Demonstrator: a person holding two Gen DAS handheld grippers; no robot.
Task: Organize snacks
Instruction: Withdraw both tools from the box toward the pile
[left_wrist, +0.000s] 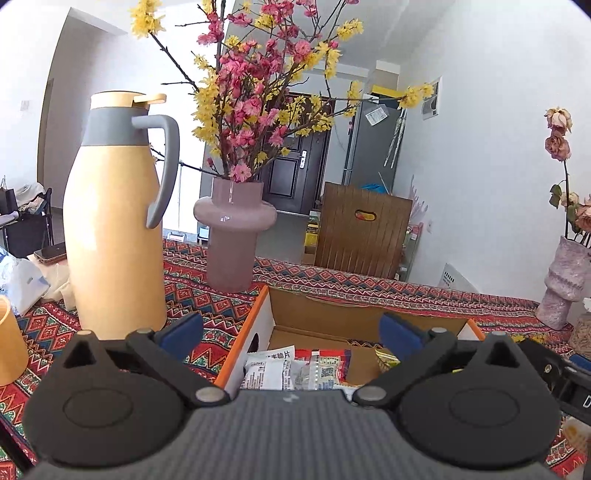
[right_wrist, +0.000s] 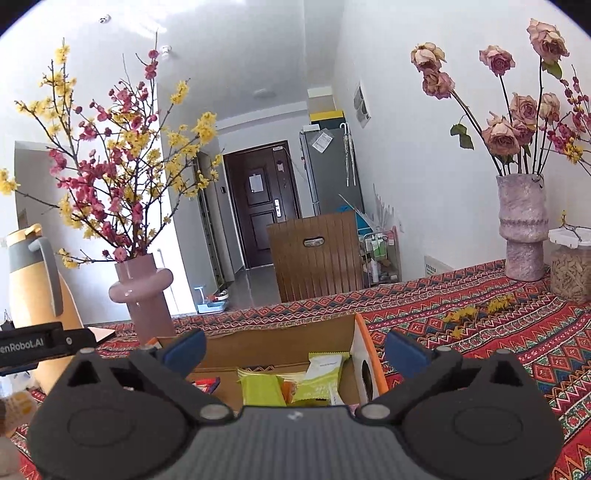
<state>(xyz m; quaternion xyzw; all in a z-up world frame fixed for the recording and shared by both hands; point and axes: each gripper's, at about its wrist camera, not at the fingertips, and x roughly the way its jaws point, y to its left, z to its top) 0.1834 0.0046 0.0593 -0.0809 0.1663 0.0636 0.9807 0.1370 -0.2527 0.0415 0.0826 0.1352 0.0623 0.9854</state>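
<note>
An open cardboard box (left_wrist: 255, 325) with orange edges sits on the patterned tablecloth; it also shows in the right wrist view (right_wrist: 360, 332). In the left wrist view it holds a white snack packet (left_wrist: 267, 365) and a red-and-white packet (left_wrist: 325, 365). In the right wrist view it holds green packets (right_wrist: 264, 391) and a light green packet (right_wrist: 321, 376). My left gripper (left_wrist: 291, 332) is open and empty above the box's left part. My right gripper (right_wrist: 295, 347) is open and empty above its right part.
A tall yellow thermos jug (left_wrist: 114, 221) and a mauve vase of pink and yellow blossoms (left_wrist: 232, 236) stand left of the box. A textured vase of dried roses (right_wrist: 522, 229) and a clear jar (right_wrist: 570, 262) stand at the far right. A wooden chair back (right_wrist: 314, 254) is behind the table.
</note>
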